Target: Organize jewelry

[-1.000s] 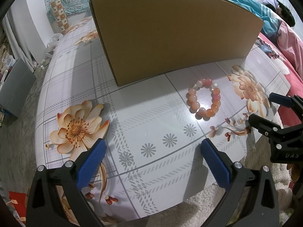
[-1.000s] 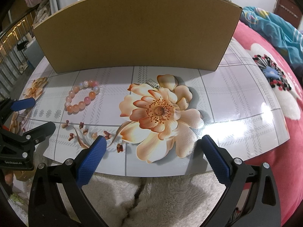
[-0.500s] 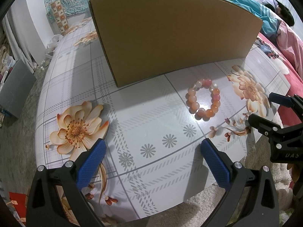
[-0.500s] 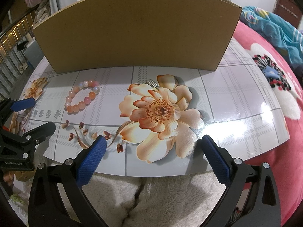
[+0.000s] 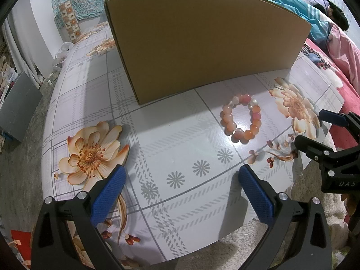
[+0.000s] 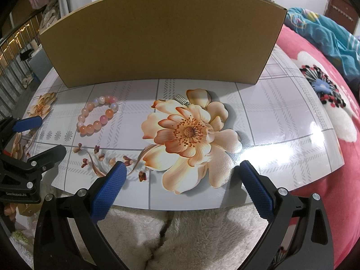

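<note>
A bracelet of pink and orange beads point(image 5: 241, 119) point(image 6: 97, 114) lies flat on the flower-print table point(image 5: 180, 135) point(image 6: 281, 117). A small silver ring or clip point(image 6: 182, 100) point(image 5: 278, 86) rests on a printed flower to the bracelet's right. My left gripper point(image 5: 181, 177) hovers open over the table's near edge, the bracelet ahead and to its right. Over the front edge my right gripper point(image 6: 181, 176) is open too, empty, with the bracelet ahead on its left. Each gripper shows in the other's view: the right gripper point(image 5: 312, 126) and the left gripper point(image 6: 47, 132).
A tall cardboard box point(image 5: 202, 45) point(image 6: 162, 38) stands on the table right behind the jewelry. A bed with red and blue bedding point(image 6: 326, 72) flanks the table on the right, with a person lying on it point(image 5: 333, 22). White fleece point(image 6: 180, 236) lies below the front edge.
</note>
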`<state>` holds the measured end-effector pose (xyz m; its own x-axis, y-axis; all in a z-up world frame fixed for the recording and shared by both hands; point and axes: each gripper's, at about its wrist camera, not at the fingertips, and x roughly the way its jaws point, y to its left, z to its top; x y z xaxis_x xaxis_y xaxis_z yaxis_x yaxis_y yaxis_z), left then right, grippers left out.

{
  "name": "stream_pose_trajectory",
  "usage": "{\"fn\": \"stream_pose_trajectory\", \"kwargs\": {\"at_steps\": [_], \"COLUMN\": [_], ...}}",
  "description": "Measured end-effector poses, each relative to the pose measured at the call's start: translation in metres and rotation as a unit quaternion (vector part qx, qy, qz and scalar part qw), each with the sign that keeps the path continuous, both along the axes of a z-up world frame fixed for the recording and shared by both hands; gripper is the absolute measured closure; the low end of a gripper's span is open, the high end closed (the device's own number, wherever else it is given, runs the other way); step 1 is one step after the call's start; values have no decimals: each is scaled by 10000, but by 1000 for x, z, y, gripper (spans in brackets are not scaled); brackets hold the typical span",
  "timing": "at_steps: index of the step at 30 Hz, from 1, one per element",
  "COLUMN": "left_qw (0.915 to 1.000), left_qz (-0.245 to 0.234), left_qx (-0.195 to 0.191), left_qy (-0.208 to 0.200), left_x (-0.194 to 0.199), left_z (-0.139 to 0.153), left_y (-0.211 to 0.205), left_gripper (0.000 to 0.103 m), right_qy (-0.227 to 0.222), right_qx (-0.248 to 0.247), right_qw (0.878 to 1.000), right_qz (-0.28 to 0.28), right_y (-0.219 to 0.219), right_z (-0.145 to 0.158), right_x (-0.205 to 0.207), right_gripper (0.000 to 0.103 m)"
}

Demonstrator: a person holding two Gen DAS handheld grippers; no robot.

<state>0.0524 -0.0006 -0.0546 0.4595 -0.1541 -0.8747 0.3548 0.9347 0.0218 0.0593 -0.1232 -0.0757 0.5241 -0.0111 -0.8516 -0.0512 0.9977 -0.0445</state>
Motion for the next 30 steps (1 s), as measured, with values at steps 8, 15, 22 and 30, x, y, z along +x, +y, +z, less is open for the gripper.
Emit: {"fn": "stream_pose_trajectory", "kwargs": {"at_steps": [8,15,22,30], "left_qw": [10000,9999,9995,9905], "left_qz": [-1,-110,-168,-900], "left_qx": [5,-16,24,-360], "left_qy": [-20,-105,-265,-978], "left_x": [-1,-2,-1,-17], "left_z": [0,0,7,32], "left_y": [0,1,-4,-22], "left_gripper": [4,4,5,19], "right_qy": [-3,-42,-167,-588], "right_qx": [-5,-5,108,174], "right_qw": [10000,10000,9995,9977], "right_qz": [-2,30,229,301], "right_y": [0,0,-6,-17], "right_z": [0,1,4,19], "right_x": [-1,1,-3,-9], "right_gripper": [8,8,8,8]}}
